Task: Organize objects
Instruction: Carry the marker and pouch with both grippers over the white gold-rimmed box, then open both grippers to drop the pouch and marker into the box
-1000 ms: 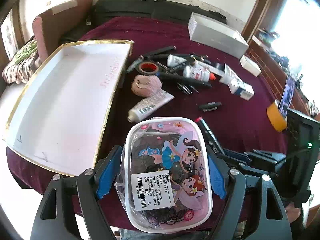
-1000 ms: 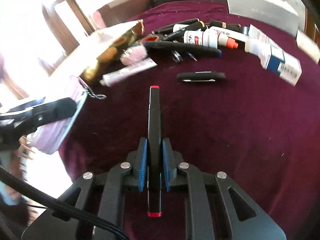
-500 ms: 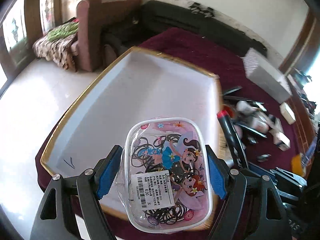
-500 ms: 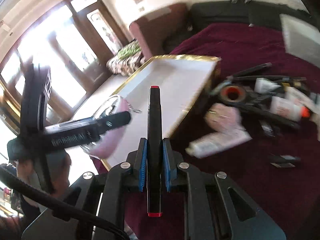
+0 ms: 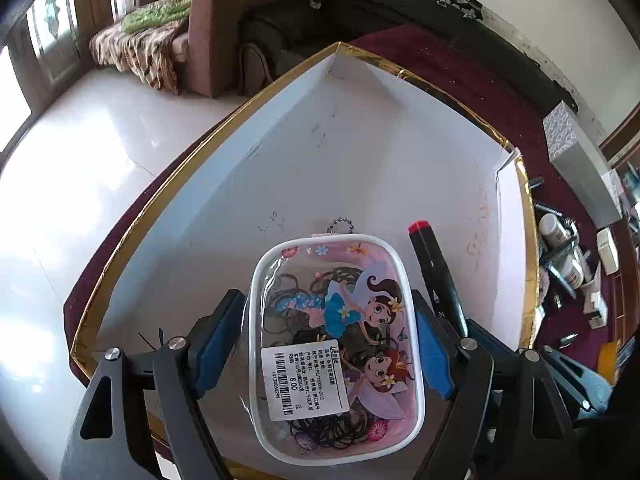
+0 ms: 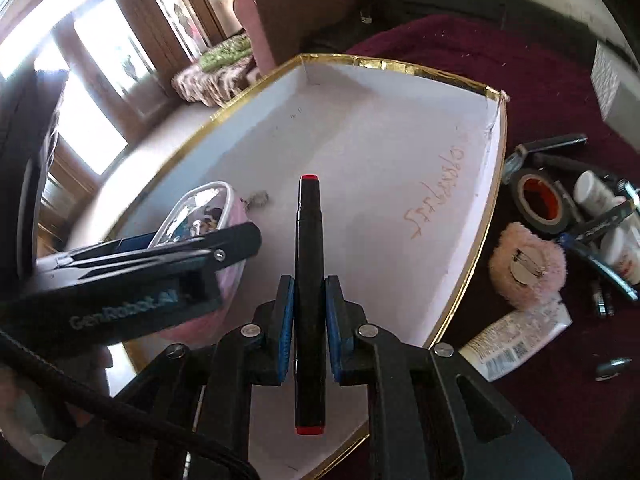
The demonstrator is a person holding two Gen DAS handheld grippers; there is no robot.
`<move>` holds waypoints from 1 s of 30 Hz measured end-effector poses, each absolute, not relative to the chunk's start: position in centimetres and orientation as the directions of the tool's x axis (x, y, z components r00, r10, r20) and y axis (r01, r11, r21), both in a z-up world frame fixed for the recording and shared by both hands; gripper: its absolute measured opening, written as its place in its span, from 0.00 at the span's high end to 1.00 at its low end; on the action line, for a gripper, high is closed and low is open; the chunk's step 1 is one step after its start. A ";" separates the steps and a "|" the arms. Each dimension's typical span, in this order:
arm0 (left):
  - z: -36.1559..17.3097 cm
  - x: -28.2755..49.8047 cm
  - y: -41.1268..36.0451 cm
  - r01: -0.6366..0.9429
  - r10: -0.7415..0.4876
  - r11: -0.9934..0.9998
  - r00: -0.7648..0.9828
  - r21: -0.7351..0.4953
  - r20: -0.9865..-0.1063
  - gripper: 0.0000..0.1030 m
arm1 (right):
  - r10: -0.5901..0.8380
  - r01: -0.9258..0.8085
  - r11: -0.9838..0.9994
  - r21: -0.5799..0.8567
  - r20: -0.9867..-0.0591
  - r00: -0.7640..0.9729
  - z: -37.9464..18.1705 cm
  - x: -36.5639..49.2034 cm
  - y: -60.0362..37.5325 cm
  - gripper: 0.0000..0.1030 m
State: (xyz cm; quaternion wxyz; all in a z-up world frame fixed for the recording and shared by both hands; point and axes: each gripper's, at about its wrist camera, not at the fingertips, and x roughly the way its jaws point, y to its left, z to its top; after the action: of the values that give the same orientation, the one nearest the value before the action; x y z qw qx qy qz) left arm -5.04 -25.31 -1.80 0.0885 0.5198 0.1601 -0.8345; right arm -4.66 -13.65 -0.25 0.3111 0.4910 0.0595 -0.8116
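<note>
**Mia:** Both claws have moved. A second ago they were over the dark red table cloth (image 6: 540,92). Now they hang over the big white box with the gold rim (image 5: 400,74).

**Ben:** Where is the pink pouch of hair ties (image 5: 336,344)?

**Mia:** It sits right between the blue pads of the left claw (image 5: 326,344). One pad presses on each long side. Its little chain end points away from the claw, over the white floor of the box.

**Ben:** How is that claw held?

**Mia:** It tips down steeply at the box. Its jaws stand wide, but they grip the pouch all the same.

**Ben:** And the black marker with red ends (image 6: 309,280)?

**Mia:** It is in the right claw (image 6: 310,318). It sticks straight out past the pads, and one red end pokes out behind them too.

**Ben:** Is that claw wide too?

**Mia:** No. It is nearly closed and squeezes the marker tight. It also points down into the box, just beside the left claw.

**Ben:** What is left on the cloth?

**Mia:** A pink fluffy puff (image 6: 528,264), a roll of black tape (image 6: 538,198), a white tube (image 6: 516,344) and some bottles and pens.
</note>
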 end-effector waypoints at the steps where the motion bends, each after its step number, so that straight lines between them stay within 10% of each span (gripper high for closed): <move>1: -1.8 -4.8 -24.9 0.312 0.011 -0.935 -0.443 -0.166 -0.897 0.27 | -0.424 0.565 -0.805 0.183 -0.843 -0.332 -0.4 -4.4 -13.6 0.87; 14: -1.0 -5.0 -21.4 0.323 -0.002 -0.933 -0.449 -0.160 -0.894 0.26 | -0.482 0.589 -0.774 0.233 -0.820 -0.309 0.5 -3.9 -8.9 0.87; 24: -0.9 -3.7 -20.8 0.267 0.037 -0.948 -0.455 -0.176 -0.890 0.24 | -0.552 0.596 -0.751 0.286 -0.766 -0.329 1.2 -3.1 -7.6 0.42; 30: 3.5 1.3 -20.8 0.310 -0.075 -0.937 -0.628 -0.160 -0.775 0.24 | -0.621 0.613 -0.726 0.312 -0.681 -0.389 3.6 -0.7 -2.5 0.37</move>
State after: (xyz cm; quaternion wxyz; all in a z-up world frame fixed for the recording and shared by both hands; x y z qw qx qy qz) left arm 1.31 -20.84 3.52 0.1082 0.4177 0.1407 -0.8911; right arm -0.70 -2.46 3.59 0.3702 0.4107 -0.0049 -0.8332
